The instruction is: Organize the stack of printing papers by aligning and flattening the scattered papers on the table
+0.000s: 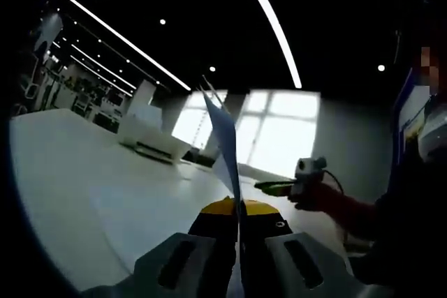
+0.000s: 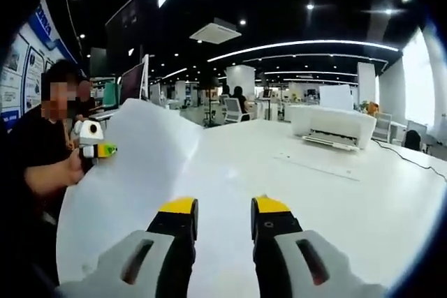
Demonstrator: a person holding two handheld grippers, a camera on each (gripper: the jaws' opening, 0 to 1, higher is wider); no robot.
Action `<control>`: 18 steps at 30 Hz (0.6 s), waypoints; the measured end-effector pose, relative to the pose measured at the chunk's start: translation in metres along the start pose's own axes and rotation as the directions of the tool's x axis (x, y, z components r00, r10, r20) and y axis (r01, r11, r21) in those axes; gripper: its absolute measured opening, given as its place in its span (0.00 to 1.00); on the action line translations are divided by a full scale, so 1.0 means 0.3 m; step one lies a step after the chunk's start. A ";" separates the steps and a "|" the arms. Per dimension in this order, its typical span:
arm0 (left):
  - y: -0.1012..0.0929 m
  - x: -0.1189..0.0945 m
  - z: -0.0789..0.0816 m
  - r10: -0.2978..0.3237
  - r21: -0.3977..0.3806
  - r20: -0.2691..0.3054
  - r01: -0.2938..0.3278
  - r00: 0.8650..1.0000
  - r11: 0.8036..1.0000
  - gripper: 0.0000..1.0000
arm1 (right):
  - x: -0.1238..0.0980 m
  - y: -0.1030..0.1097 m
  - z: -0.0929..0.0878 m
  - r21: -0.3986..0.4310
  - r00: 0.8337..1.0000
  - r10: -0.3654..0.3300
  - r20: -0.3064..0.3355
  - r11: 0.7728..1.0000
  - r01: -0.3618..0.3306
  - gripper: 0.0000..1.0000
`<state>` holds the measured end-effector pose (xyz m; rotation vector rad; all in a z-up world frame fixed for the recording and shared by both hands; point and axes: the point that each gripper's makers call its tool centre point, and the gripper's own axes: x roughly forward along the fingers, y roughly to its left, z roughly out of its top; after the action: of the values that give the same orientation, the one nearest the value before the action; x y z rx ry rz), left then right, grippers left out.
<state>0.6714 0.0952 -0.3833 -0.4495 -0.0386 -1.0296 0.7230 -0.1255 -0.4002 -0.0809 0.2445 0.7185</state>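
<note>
**Here, one sheet held up above the white table**

Broadly, the white table [image 2: 363, 200] spreads across both views, its surface bare around the grippers. On its far side sits a white printer [image 2: 334, 126], seen also in the left gripper view [image 1: 150, 137], well apart from both grippers.

A sheet of paper [image 2: 143, 165] is lifted off the table, curving up toward the person [image 2: 38, 151] at the table's edge. In the left gripper view the same sheet [image 1: 225, 144] appears edge-on, rising upright from between the jaws.

The left gripper [image 1: 237, 225] is pressed together on the paper's edge, pinching it; in the right gripper view it shows in the person's hand beside the sheet [image 2: 94, 146].

The right gripper [image 2: 223, 218] has its jaws spread with a gap between them, holding nothing, over the table; it also appears in the left gripper view [image 1: 276, 187].
</note>
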 end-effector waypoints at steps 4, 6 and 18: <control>0.004 0.000 0.000 0.000 0.001 -0.003 0.000 1.000 1.000 0.06 | 0.008 -0.007 -0.003 -0.007 1.000 -0.005 -0.015 1.000 0.005 0.30; 0.005 0.000 0.000 0.000 0.001 -0.003 0.000 1.000 1.000 0.06 | 0.016 -0.013 -0.007 -0.008 1.000 -0.008 -0.021 1.000 0.008 0.32; 0.007 -0.002 -0.001 0.000 0.001 -0.004 0.000 1.000 1.000 0.06 | 0.069 -0.038 -0.037 -0.002 0.999 -0.008 -0.047 1.000 0.008 0.47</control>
<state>0.6727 0.0964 -0.3845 -0.4468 -0.0356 -1.0300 0.7435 -0.1224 -0.4162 -0.1006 0.2884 0.7092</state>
